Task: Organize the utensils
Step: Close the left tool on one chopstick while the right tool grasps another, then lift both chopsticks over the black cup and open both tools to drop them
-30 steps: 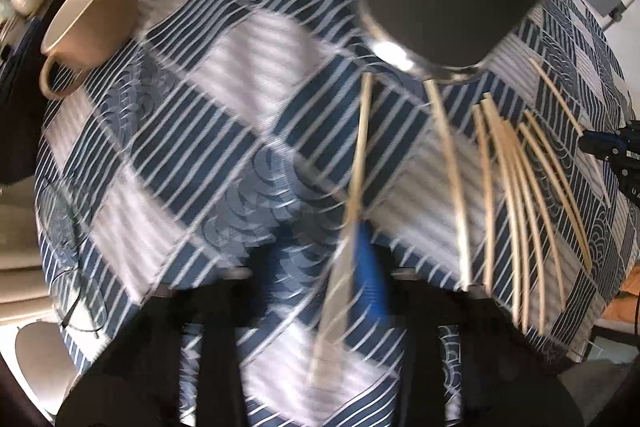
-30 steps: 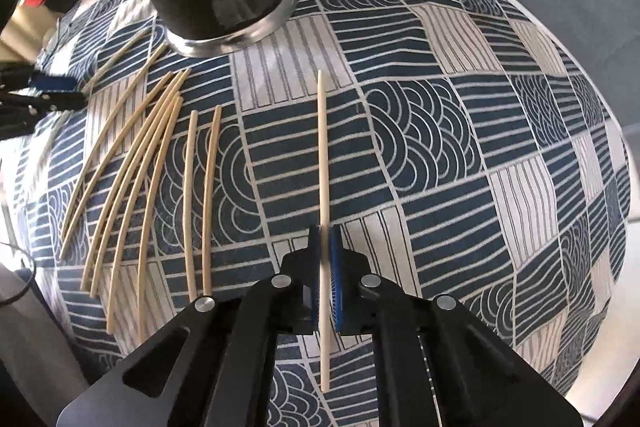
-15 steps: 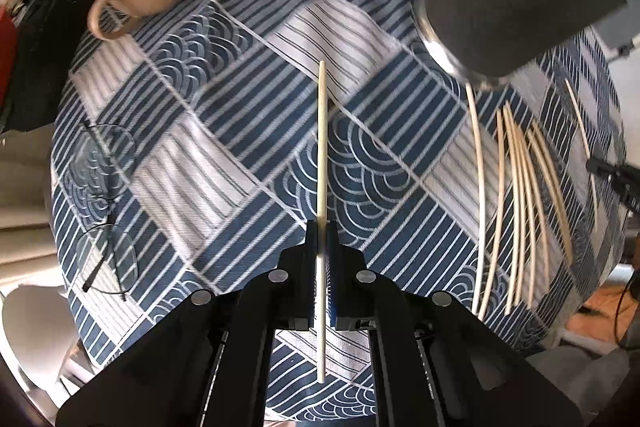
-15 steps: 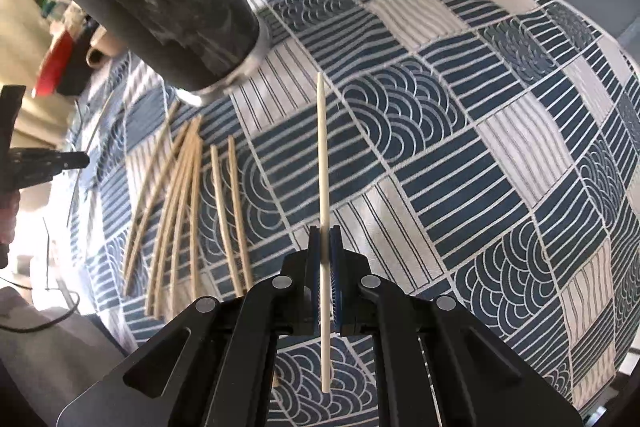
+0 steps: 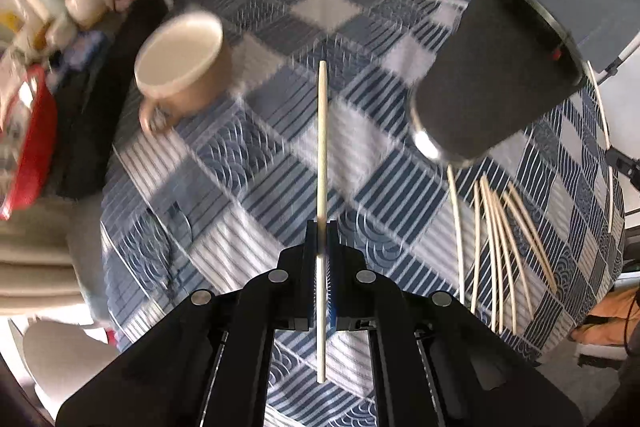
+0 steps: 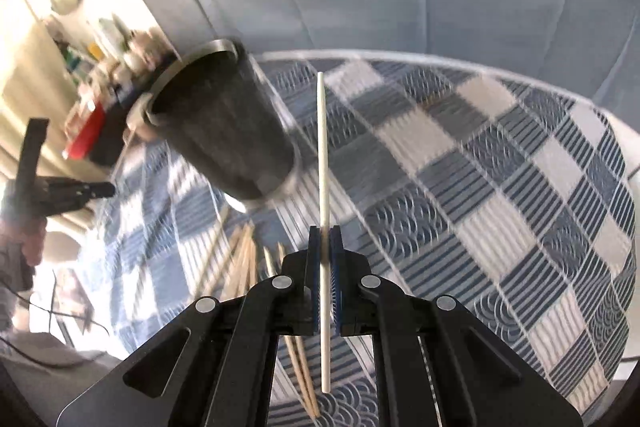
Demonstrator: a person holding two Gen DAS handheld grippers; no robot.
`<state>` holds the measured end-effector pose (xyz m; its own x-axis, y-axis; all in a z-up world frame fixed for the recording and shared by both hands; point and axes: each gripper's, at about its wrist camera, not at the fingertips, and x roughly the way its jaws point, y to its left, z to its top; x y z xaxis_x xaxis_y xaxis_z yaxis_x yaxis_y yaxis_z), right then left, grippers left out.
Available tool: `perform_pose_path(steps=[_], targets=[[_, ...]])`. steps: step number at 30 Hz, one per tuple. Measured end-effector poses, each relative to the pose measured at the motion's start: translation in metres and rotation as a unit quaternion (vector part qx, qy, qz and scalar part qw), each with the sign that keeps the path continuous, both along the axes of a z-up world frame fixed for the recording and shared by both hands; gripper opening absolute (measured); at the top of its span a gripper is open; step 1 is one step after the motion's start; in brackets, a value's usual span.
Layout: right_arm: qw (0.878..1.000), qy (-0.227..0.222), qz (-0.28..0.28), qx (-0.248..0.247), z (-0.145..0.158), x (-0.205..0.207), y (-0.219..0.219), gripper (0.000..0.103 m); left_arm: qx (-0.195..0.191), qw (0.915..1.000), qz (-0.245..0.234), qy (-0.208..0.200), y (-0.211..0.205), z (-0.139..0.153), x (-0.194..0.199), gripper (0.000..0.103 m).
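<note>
We take the dark cup as our landmark; it stands on a tablecloth with blue and white patches.

Our left gripper is clamped on one chopstick. The two blue pads press on it from both sides, around the lower half of its length. The chopstick points straight away from the camera, and in this view it is to the left of the dark cup and apart from it. Its far tip appears over the cloth between the cup and a beige mug, which stands further to the left of the cup.

Our right gripper is also closed tight on a second chopstick, with the pads touching it on both sides. In the right wrist view the dark cup is to the left of this chopstick, near it but not touching.

The other chopsticks lie loose on the cloth in a fan, starting just beside the base of the cup and spreading toward the near edge of the table. In the right wrist view we see this same group below the cup, partly hidden behind our gripper.

Both pictures are blurred, so we cannot tell whether anything is already inside the cup.
</note>
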<state>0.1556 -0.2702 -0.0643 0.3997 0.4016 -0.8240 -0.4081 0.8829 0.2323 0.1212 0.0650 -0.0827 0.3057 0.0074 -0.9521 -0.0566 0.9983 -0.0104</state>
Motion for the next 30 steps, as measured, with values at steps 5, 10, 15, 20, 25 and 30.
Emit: perform_pose_path(steps=[5,10,15,20,25,30], targets=[[0.999,-0.042,0.009,0.007,0.034,0.014,0.012,0.005,-0.014,0.9988,-0.003,-0.047,-0.006,0.036,0.024,0.005],[0.997,-0.076,0.022,0.023,0.066,0.028,0.031,0.005,-0.026,0.9958,-0.014,-0.086,-0.02,0.07,0.045,0.005],[0.995,-0.09,0.031,0.034,0.085,0.043,0.051,0.005,-0.039,0.9928,-0.028,-0.109,-0.036,0.09,0.067,0.005],[0.994,-0.085,0.034,0.06,0.092,0.064,0.068,0.005,-0.062,0.9897,-0.033,-0.125,-0.049,0.102,0.091,0.005],[0.99,-0.095,0.038,0.098,0.093,0.081,0.083,0.005,-0.097,0.983,-0.043,-0.15,-0.06,0.106,0.113,0.005],[0.981,-0.122,0.043,0.144,0.084,0.091,0.095,0.005,-0.136,0.9696,-0.038,-0.2,-0.067,0.103,0.127,0.005]])
